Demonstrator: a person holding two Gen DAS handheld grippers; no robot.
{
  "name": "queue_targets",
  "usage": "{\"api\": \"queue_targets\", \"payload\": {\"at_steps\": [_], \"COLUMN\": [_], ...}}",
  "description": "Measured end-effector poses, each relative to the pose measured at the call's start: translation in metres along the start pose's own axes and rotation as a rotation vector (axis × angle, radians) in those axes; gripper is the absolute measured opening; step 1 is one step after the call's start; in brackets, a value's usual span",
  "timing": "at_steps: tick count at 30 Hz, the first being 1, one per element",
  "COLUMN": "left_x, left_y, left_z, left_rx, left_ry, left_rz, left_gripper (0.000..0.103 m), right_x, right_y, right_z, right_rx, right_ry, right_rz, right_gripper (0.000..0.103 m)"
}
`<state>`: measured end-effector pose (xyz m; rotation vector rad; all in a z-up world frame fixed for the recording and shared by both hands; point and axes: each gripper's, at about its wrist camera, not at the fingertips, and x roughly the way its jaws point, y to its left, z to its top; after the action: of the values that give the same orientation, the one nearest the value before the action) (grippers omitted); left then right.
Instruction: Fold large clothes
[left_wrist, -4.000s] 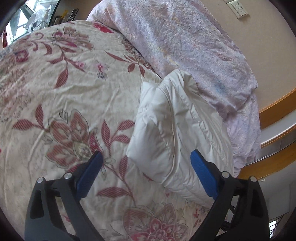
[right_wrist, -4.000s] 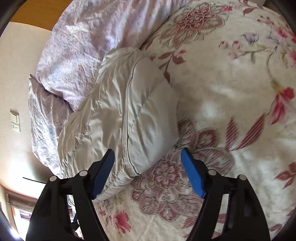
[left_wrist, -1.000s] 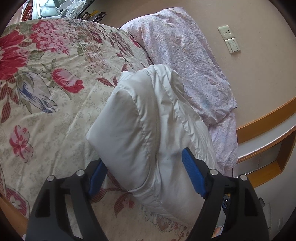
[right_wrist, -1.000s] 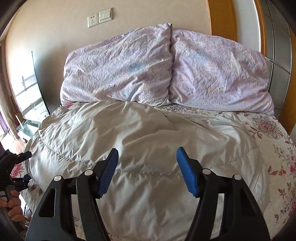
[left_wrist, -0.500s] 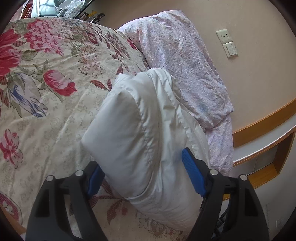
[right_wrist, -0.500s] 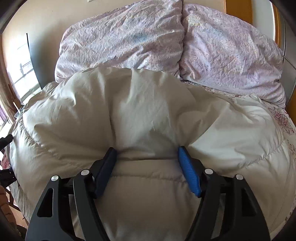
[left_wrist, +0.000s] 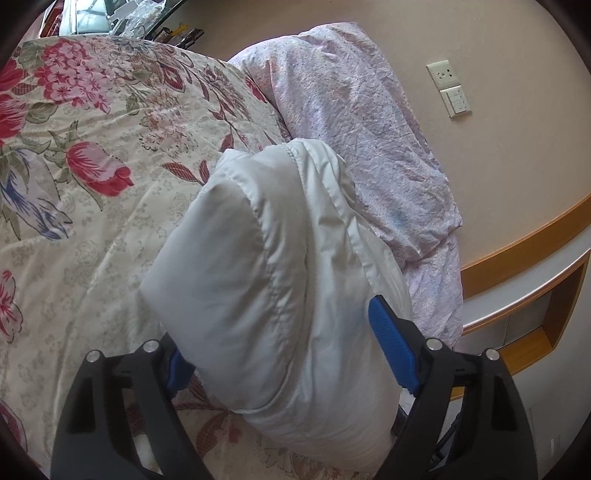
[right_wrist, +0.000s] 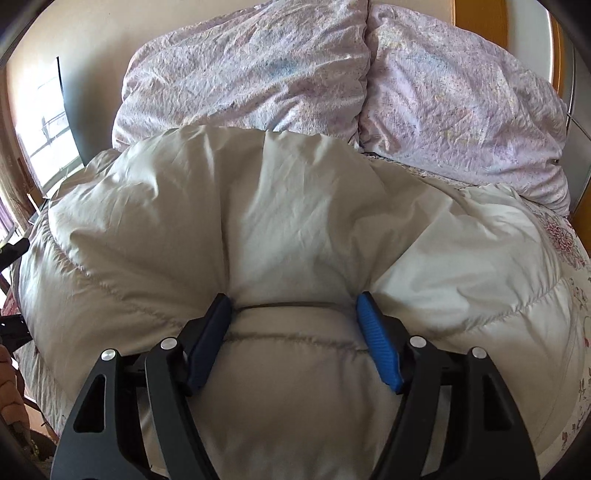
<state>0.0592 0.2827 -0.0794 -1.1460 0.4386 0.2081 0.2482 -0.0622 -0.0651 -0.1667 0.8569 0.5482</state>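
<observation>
A folded white puffer jacket (left_wrist: 266, 273) lies as a thick bundle on the floral bedspread (left_wrist: 92, 177), close to the pillows. My left gripper (left_wrist: 280, 350) straddles one end of the bundle with jaws wide, the padding bulging between the blue pads (left_wrist: 391, 350). In the right wrist view the jacket (right_wrist: 295, 221) fills the frame. My right gripper (right_wrist: 293, 314) has both blue fingers (right_wrist: 376, 343) pressed into a thick fold of the padding, squeezing it, jaws still fairly wide apart.
Two lilac pillows (right_wrist: 258, 70) lean on the beige wall behind the jacket. A socket and switch plate (left_wrist: 448, 88) are on the wall. A wooden headboard ledge (left_wrist: 524, 251) runs on the right. The other gripper's handle and a hand (right_wrist: 11, 362) show at the left edge.
Both grippers have pushed further onto the jacket. The right gripper went from hovering over it to pinching a thick fold. The left gripper's near pad slid under the bundle's edge.
</observation>
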Motion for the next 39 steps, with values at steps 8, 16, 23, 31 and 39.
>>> {"api": "queue_targets", "payload": {"at_steps": [8, 16, 23, 31, 39], "left_x": [0.006, 0.009, 0.007, 0.014, 0.017], "left_y": [0.0, 0.013, 0.015, 0.011, 0.006], "left_z": [0.005, 0.013, 0.015, 0.021, 0.022], "left_rx": [-0.017, -0.063, -0.08, -0.049, -0.029], "left_ry": [0.007, 0.008, 0.025, 0.058, 0.053], "left_rz": [-0.047, -0.178, -0.186, -0.133, -0.112], "left_gripper": [0.082, 0.074, 0.053, 0.048, 0.046], "right_x": [0.008, 0.008, 0.008, 0.007, 0.007], "right_y": [0.003, 0.002, 0.002, 0.002, 0.002], "right_z": [0.0, 0.0, 0.0, -0.001, -0.001], "right_rx": [-0.013, -0.006, -0.005, -0.003, -0.005], "right_ry": [0.008, 0.004, 0.003, -0.003, -0.005], "right_rz": [-0.006, 0.003, 0.005, 0.005, 0.003], "right_gripper": [0.075, 0.075, 0.075, 0.075, 0.075]}}
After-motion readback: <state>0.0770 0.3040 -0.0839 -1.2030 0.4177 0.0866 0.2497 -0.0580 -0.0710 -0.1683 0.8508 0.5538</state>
